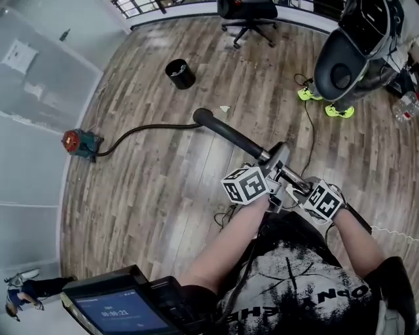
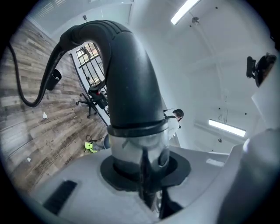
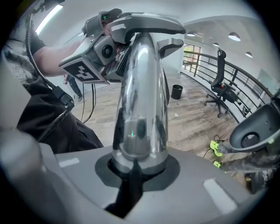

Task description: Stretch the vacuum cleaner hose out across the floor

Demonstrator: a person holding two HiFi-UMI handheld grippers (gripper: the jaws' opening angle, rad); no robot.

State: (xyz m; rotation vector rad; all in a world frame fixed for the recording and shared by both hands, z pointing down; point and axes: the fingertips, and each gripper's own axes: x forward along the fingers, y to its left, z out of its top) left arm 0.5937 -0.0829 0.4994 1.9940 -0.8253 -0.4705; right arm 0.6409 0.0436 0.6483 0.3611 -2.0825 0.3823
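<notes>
A red and teal vacuum cleaner [image 1: 78, 142] stands on the wood floor by the left wall. Its thin black hose [image 1: 147, 128] runs right and rises into a thick black curved handle [image 1: 219, 128], which joins a chrome tube [image 1: 283, 171] in front of me. My left gripper [image 1: 272, 173] is shut on the tube just below the handle's collar [image 2: 138, 131]; in the left gripper view the handle [image 2: 127, 65] arches up and away from the left gripper [image 2: 146, 175]. My right gripper [image 1: 302, 191] is shut on the chrome tube [image 3: 142, 96] lower down, with the right gripper [image 3: 136, 162] pointing steeply down.
A black bin [image 1: 180, 73] and a black office chair [image 1: 247, 16] stand at the back. A large dark grey machine [image 1: 347, 59] with yellow-green feet [image 1: 335, 110] and a floor cable [image 1: 309, 127] is at the right. A screen device [image 1: 118, 309] sits at bottom left.
</notes>
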